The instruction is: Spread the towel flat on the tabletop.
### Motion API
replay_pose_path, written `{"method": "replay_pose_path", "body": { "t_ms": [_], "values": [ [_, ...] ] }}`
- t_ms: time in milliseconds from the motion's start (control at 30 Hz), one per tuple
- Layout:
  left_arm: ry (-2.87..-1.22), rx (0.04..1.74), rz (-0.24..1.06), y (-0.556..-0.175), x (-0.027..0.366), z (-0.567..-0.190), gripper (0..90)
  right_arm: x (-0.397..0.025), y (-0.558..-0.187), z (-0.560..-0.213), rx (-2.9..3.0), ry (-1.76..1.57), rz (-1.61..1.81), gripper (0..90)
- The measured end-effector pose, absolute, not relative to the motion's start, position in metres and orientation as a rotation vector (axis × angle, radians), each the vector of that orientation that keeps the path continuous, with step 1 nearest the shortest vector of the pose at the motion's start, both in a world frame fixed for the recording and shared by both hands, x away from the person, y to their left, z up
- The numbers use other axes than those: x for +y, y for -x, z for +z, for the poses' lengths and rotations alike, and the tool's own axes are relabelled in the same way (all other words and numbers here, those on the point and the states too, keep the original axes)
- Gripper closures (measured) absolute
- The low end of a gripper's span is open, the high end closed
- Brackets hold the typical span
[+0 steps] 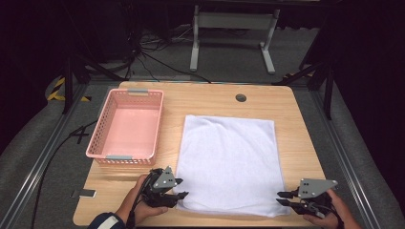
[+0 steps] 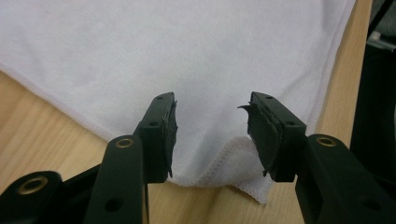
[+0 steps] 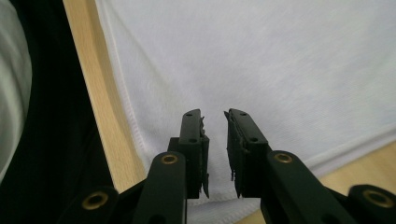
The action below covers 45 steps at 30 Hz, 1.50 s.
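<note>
A white towel (image 1: 229, 157) lies flat on the wooden table (image 1: 296, 109). My left gripper (image 1: 181, 188) is at the towel's near left corner, held in a hand. In the left gripper view that gripper (image 2: 212, 112) is open wide, with the hemmed corner (image 2: 233, 179) lying between and below its jaws. My right gripper (image 1: 282, 198) is at the near right corner. In the right gripper view it (image 3: 215, 116) is open by a narrow gap just above the towel (image 3: 257, 56), its jaws straddling the cloth near the hem.
An empty pink plastic basket (image 1: 95, 143) stands on the table left of the towel. A round cable hole (image 1: 240, 98) sits near the far edge. Beyond the table are cables and a white table frame (image 1: 234, 21) on the floor.
</note>
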<state>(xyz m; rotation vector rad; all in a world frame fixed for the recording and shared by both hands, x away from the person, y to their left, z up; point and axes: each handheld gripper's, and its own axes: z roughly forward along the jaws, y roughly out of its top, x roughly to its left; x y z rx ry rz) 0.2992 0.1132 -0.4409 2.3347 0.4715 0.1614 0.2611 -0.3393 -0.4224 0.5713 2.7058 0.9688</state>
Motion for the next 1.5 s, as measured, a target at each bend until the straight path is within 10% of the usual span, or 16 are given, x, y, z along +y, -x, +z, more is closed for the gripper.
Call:
{"method": "replay_pose_path", "body": {
  "t_ms": [333,500,700,1000,1500],
  "values": [
    [-2.442,0.379,-0.016,-0.273,0.12,-0.457,66.8,-0.347,-0.251,-0.44,2.914,-0.513,0.845,69.4],
    [-2.383,0.435,0.038,-0.28,0.112,-0.443,46.1,-0.35,-0.257,-0.431,2.857,-0.51,0.806,57.3],
    [-2.278,0.568,0.235,-0.354,0.073,-0.41,27.6,-0.346,-0.329,-0.4,2.532,-0.737,0.935,51.8],
    [-2.303,0.771,0.381,-0.457,0.028,-0.409,30.7,-0.345,-0.453,-0.409,2.281,-1.061,0.915,49.5],
    [-2.241,1.179,0.417,-0.545,0.035,-0.446,29.8,-0.355,-0.5,-0.432,2.154,-1.34,0.88,46.1]
  ]
}}
